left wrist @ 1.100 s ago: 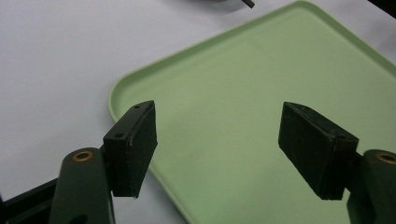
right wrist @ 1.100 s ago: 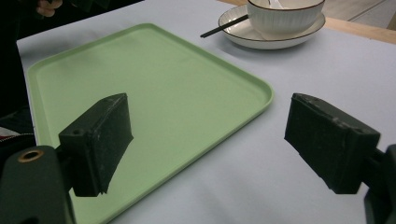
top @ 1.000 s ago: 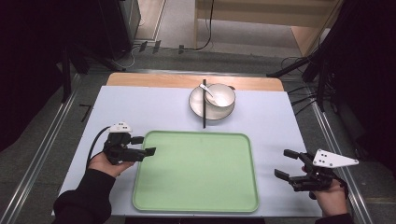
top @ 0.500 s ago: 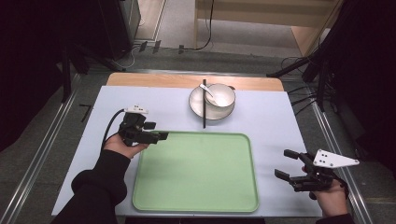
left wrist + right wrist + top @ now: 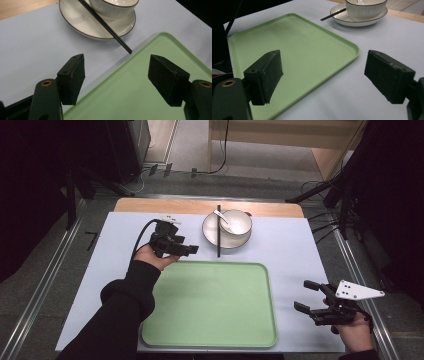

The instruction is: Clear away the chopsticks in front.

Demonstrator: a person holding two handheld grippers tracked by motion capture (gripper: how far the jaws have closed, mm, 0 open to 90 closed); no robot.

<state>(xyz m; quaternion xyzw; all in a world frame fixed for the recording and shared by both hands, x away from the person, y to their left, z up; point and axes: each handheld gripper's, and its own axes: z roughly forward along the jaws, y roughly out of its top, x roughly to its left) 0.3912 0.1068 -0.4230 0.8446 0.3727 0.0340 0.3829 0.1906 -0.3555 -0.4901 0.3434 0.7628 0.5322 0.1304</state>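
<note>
Bowl [image 5: 113, 7] cropped at frame top, chopstick [image 5: 105, 26] end cut off

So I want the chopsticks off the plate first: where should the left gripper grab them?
Probably at the chopsticks' near tip, which overhangs the plate rim above the table. Bring the open left gripper in from the left, jaws straddling the thin pair.

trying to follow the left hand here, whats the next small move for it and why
Probably carry the open left gripper on toward the black chopsticks lying across the white saucer: nothing sits between its jaws, and in the left gripper view the chopsticks' tip lies just ahead of them.
</note>
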